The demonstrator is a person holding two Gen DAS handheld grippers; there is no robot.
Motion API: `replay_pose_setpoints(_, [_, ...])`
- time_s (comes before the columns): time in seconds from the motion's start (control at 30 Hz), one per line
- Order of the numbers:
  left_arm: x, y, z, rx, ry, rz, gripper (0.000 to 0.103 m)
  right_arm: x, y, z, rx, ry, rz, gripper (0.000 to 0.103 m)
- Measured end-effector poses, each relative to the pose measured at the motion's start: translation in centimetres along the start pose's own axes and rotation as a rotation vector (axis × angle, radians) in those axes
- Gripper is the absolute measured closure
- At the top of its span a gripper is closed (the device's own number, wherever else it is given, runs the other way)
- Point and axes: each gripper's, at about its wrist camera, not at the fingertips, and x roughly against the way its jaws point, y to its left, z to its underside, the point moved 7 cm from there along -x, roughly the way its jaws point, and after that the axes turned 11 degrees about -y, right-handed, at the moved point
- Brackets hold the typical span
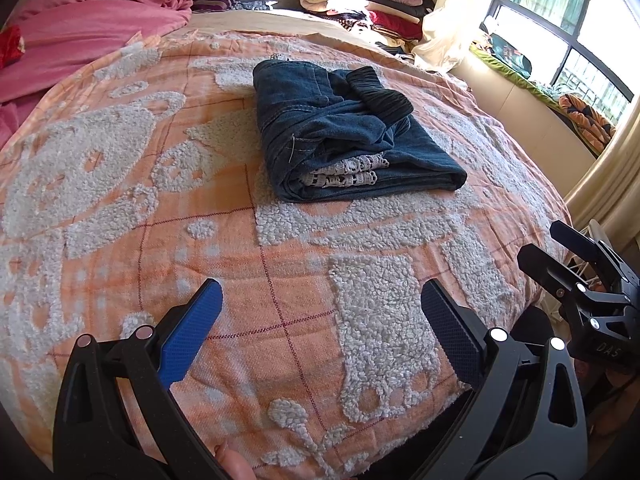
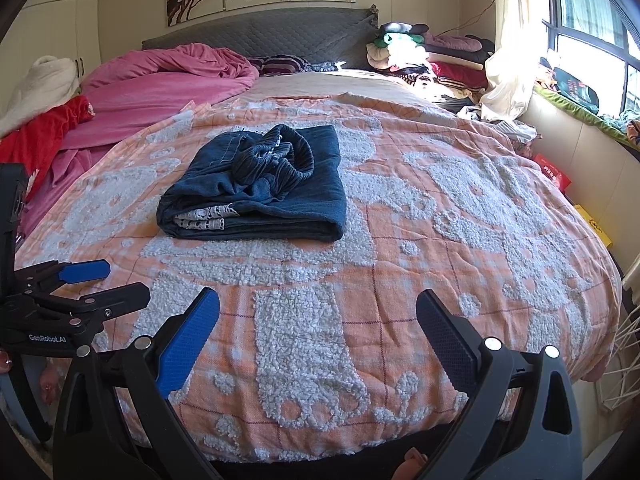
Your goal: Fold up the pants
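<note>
Dark blue denim pants (image 1: 344, 132) lie folded in a compact stack on the orange and white blanket (image 1: 160, 200), with white lace trim showing at the near fold and the ribbed waistband bunched on top. They also show in the right wrist view (image 2: 260, 188). My left gripper (image 1: 320, 316) is open and empty, held over the blanket's near edge, well short of the pants. My right gripper (image 2: 318, 320) is open and empty, also near the bed's front edge. Each gripper shows in the other's view, the right gripper (image 1: 560, 256) at far right and the left gripper (image 2: 108, 280) at far left.
A pink duvet (image 2: 160, 84) and a red cloth (image 2: 44, 132) lie at the bed's left. A pile of clothes (image 2: 424, 56) sits by the grey headboard (image 2: 260, 28). A window (image 2: 592, 12) and a cluttered sill (image 2: 576, 96) are on the right.
</note>
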Motion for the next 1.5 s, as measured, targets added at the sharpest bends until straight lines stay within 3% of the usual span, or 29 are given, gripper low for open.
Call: replay_pose_setpoints(1.5, [0.56, 0.25, -0.38, -0.003, -0.007, -0.030, 0.009, -0.10, 0.21, -0.11, 0.008, 0.009, 0.012, 0.005])
